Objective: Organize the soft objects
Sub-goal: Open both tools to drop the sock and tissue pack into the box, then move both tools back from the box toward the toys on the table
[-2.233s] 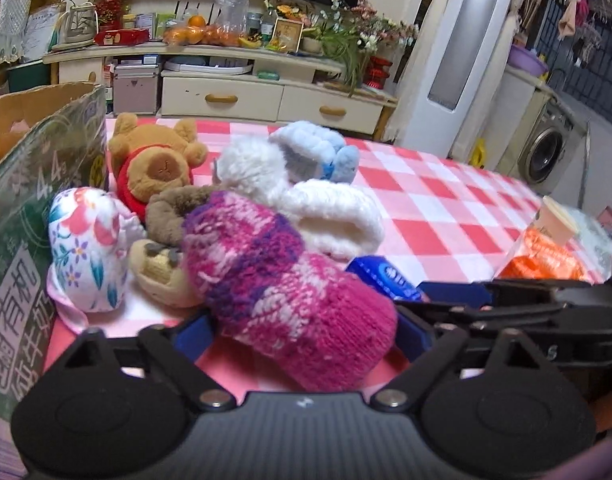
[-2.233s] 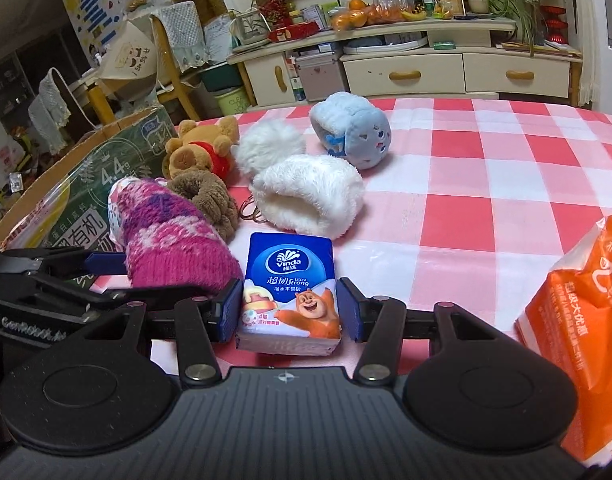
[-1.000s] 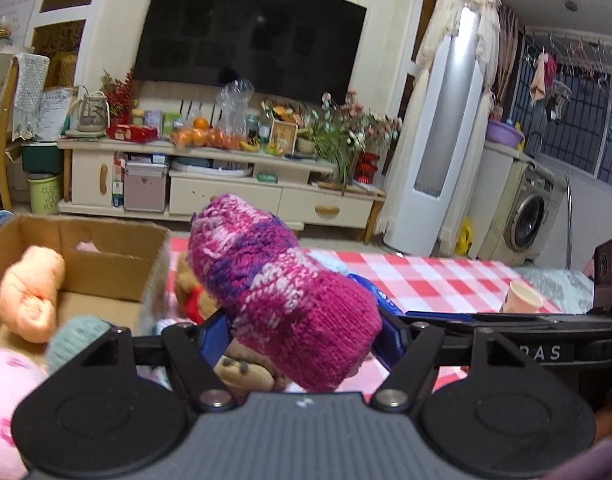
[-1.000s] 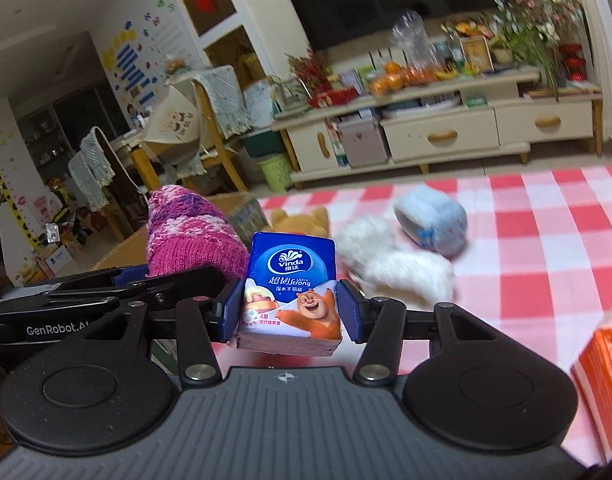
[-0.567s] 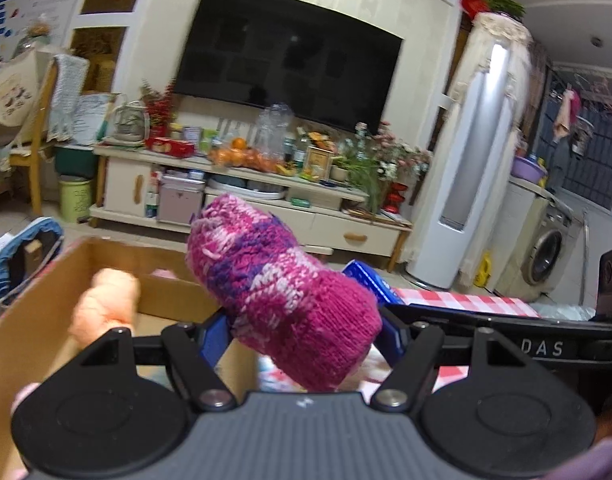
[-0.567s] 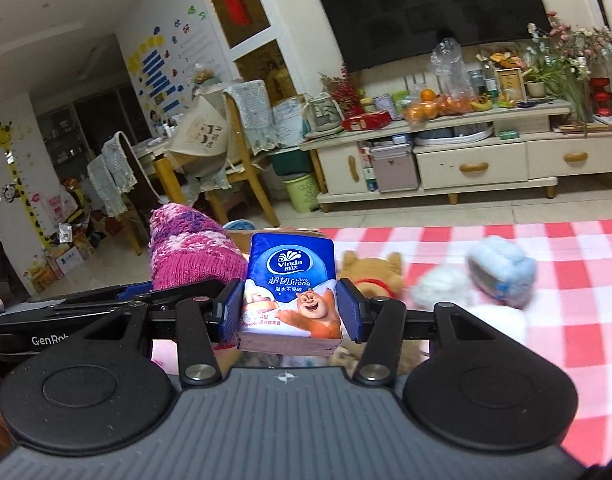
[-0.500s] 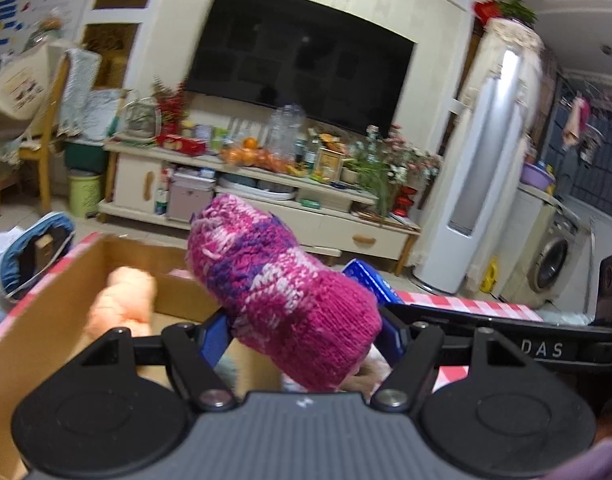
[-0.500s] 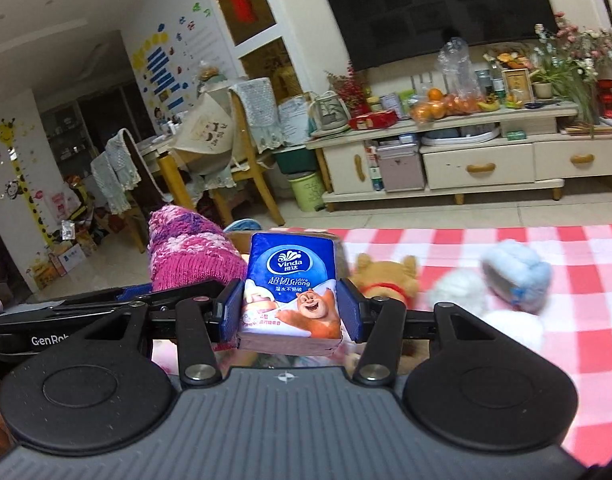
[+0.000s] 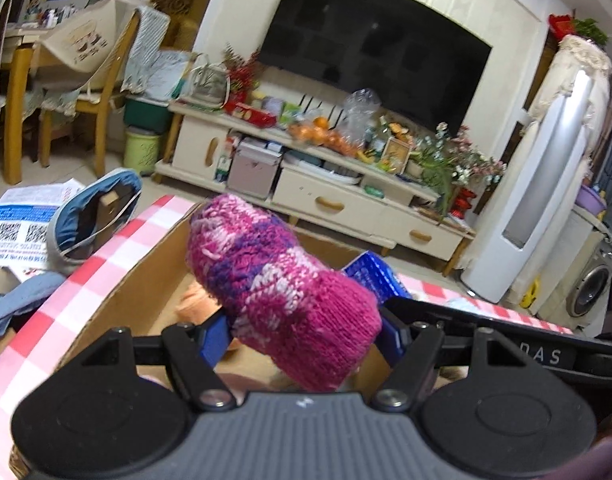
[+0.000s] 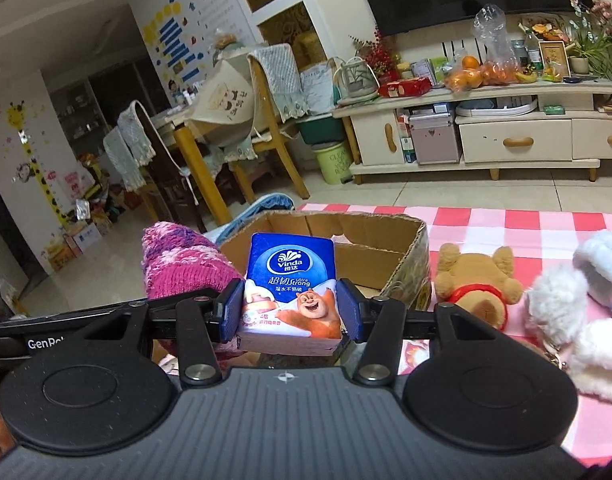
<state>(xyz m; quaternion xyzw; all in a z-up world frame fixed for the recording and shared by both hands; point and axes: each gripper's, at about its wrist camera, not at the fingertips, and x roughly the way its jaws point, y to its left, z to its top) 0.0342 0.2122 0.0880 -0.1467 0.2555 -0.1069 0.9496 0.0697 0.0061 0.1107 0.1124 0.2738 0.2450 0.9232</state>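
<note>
My left gripper [image 9: 303, 334] is clamped on the knit hat [image 9: 281, 300] and my right gripper [image 10: 290, 310] pinches the tissue pack [image 10: 291, 288]; both were down on the table two seconds ago and now hang lifted over the open box [image 10: 386, 256], side by side. So the carry looks about finished, and I'd judge the next step is letting both drop in. The bear [image 10: 476, 284] and white fluffy pieces [image 10: 558, 300] still wait on the checked cloth [image 10: 526, 224] beside the box.
</note>
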